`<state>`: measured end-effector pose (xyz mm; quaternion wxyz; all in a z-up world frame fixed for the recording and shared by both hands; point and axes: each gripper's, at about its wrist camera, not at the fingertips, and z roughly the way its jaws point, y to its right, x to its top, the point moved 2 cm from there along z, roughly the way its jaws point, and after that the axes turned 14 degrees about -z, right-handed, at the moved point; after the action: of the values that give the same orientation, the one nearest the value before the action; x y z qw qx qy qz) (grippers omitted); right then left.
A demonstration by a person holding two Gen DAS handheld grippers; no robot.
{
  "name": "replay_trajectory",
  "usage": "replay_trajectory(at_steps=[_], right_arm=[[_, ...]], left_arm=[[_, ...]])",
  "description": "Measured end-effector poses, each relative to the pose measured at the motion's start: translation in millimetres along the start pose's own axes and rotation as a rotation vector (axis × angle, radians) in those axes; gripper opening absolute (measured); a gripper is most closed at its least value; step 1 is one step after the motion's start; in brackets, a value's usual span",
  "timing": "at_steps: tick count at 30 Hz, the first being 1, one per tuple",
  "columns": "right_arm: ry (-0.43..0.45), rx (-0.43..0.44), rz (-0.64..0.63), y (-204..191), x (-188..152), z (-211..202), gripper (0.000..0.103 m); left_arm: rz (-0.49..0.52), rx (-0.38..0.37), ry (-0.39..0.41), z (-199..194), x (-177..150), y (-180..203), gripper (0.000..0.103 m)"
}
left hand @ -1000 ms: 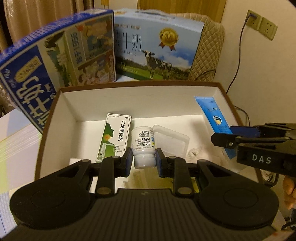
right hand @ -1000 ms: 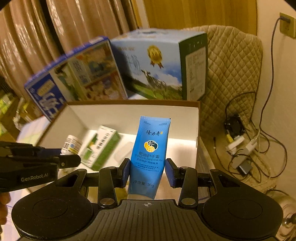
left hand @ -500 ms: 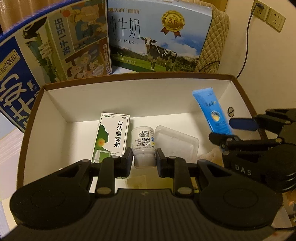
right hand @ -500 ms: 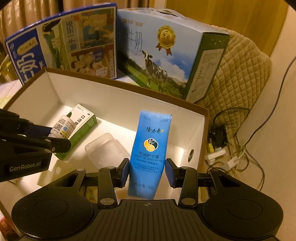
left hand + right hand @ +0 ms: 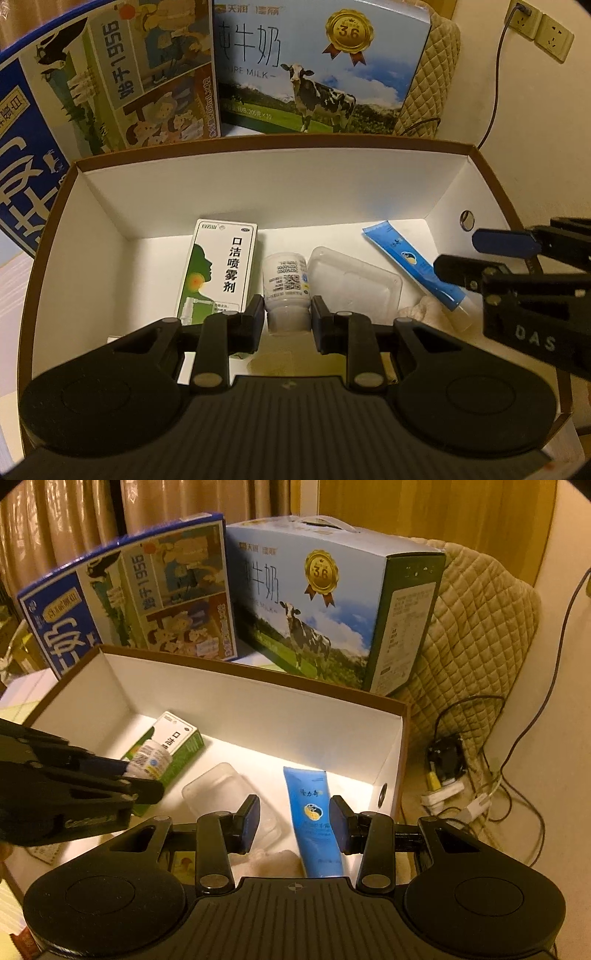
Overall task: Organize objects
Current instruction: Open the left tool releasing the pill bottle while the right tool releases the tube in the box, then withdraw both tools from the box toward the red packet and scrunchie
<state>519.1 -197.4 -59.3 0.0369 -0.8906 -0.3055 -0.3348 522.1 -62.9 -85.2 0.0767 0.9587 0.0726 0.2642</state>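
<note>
Left gripper (image 5: 287,320): clamped on the little white bottle, pads pressed on either side of its lower end, down inside the box. It also pokes in from the left edge of the right wrist view.

Spray carton (image 5: 218,271): green and white, lying flat on the box floor just left of the bottle, looks like it's touching it or near enough.

White bottle (image 5: 285,286): held lying along the fingers, printed label with a QR code facing up, sits between the carton and the clear tray.

Clear plastic tray (image 5: 354,284): see-through, on the floor just right of the bottle. Can't tell if the two touch.

Storage box (image 5: 258,188): white inside, brown rim, everything above is in it. There's a small round hole in its right wall.

Crumpled pale thing (image 5: 275,862): near the front of the box beside the tube's lower end, too blurry to say what it is.

Blue tube (image 5: 314,818): lying on the box floor toward the right wall, flat crimped end pointing to the back.

Right gripper (image 5: 293,821): spread wide, holding nothing. The tube lies beneath the gap, closer to the right finger, and neither pad seems to be on it.

Milk cartons (image 5: 314,602): two big ones standing behind the box, the blue comic-style one on the left and the cow one on the right.
</note>
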Motion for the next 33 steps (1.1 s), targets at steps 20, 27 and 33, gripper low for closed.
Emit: replay_trajectory(at_steps=[20,27,33], right_arm=[[0.05,0.103,0.101,-6.1,-31.9,-65.7,0.044],[0.069,0.126,0.145,-9.7,-42.8,-92.0,0.046],[0.088,0.141,0.177,-17.7,-54.1,-115.9,0.049]], left_arm=[[-0.065,0.009,0.066,-68.3,-12.9,-26.9,0.062],[-0.099,0.009,0.083,-103.3,-28.8,-34.0,0.076],[-0.102,0.016,0.101,-131.0,-50.4,-34.9,0.083]])
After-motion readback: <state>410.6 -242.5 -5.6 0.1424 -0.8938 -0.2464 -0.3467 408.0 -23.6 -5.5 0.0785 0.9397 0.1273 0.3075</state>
